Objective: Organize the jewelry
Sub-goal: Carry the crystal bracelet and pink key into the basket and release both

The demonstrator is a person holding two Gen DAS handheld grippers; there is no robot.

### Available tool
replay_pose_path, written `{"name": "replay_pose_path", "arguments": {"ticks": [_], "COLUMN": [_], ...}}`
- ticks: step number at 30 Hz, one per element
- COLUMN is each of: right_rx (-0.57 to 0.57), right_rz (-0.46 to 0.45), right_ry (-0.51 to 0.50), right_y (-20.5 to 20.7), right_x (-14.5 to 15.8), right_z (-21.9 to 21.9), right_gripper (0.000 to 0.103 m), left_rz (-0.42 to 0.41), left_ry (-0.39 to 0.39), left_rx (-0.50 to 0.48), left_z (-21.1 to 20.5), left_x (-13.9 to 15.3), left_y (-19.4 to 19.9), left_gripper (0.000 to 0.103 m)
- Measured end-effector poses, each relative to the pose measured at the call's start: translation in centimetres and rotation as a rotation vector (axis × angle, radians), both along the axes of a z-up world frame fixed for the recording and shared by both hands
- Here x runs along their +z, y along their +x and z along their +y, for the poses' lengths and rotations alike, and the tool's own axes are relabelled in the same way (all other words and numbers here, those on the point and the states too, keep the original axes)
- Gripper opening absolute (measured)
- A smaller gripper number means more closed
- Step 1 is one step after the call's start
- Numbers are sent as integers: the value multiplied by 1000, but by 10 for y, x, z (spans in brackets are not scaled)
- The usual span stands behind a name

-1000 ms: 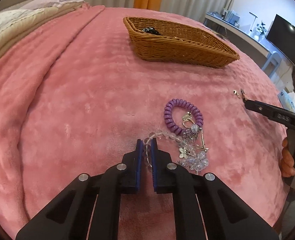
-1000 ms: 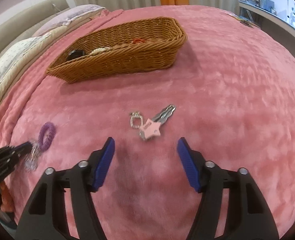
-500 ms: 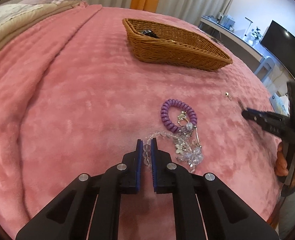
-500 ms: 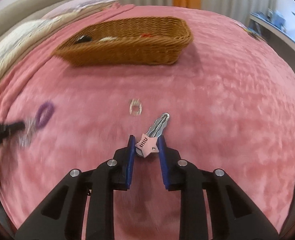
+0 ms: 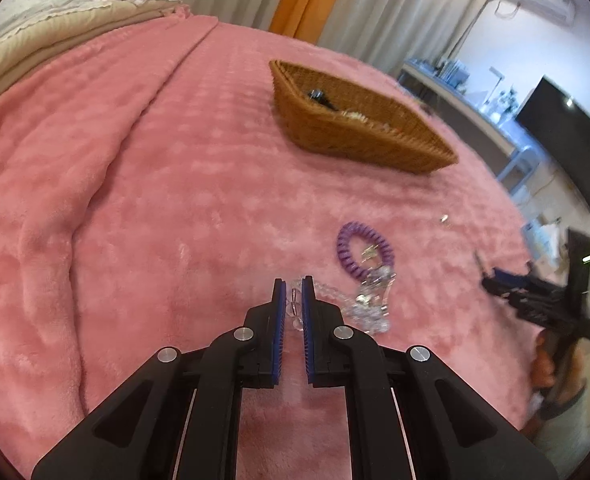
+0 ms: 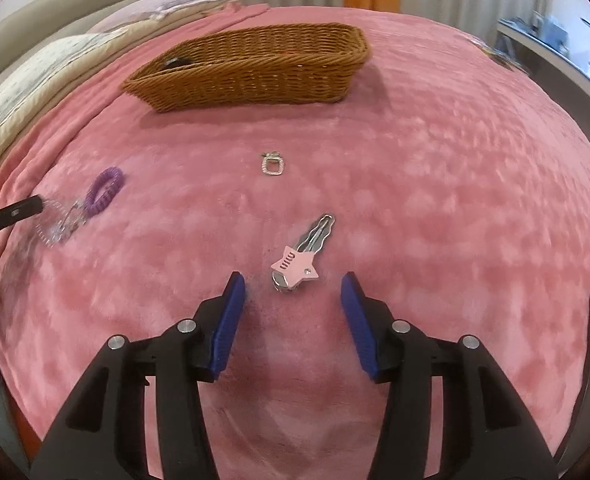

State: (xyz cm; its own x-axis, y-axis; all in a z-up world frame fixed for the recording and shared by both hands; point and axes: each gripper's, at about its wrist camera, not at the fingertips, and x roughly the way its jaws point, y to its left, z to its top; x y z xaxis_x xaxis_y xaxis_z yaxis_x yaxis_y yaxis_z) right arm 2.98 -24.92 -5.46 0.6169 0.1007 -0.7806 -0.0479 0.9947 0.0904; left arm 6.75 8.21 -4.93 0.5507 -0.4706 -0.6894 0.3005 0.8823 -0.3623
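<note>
Beads (image 5: 293, 300) of a clear bracelet sit pinched in the nearly closed left gripper (image 5: 293, 285) on the pink blanket (image 5: 143, 184). Rightward, the right gripper (image 6: 293, 286) stands wide apart, holding nothing, star hair clip (image 6: 301, 260) lying between its fingertips.

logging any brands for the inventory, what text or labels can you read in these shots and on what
"miu": pale letters on the pink star-shaped hair clip lying on the pink plush blanket; may be cut short, reading unsure.
Small white mark on the black left gripper finger: too blurred to read.
No other text visible.
</note>
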Motion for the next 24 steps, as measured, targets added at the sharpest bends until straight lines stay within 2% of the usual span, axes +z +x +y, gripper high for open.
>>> {"name": "replay_pose_path", "arguments": {"ticks": [2, 3, 5, 7, 8, 12, 19, 21, 22, 24], "right_rx": [-23, -36, -40, -12, 16, 67, 89, 84, 82, 78], "right_rz": [-15, -22, -39, -73, -97, -140, -168, -156, -154, -149], "right_ry": [-11, -29, -57, -105, -115, -124, -100, -85, -80, -72], "right_y": [2, 3, 4, 0, -3, -14, -17, -16, -17, -16], "right_x": [0, -1, 1, 4, 7, 17, 28, 26, 24, 23], "right_z": [6, 10, 20, 32, 38, 49, 50, 48, 48, 47], "right_gripper": [44, 39, 20, 20, 20, 20, 20, 20, 20, 20], "left_rz": [-12, -18, -25, -24, -26, -66, -164, -170, -163, -112], "left_ry": [-47, -58, -49, -68, -106, -197, -294, -278, -226, -193], "left_rx": [-13, -19, -27, -41, -60, -122, -204, -198, -168, -127], "left_z": [4, 4, 1, 0, 1, -2, -10, -8, -9, -3], "left_x": [4, 5, 7, 7, 9, 22, 59, 60, 57, 44], "left_y": [-3, -4, -7, -8, -9, -16, -41, -42, -41, -35], "left_gripper": [6, 6, 6, 6, 6, 6, 6, 6, 6, 6]}}
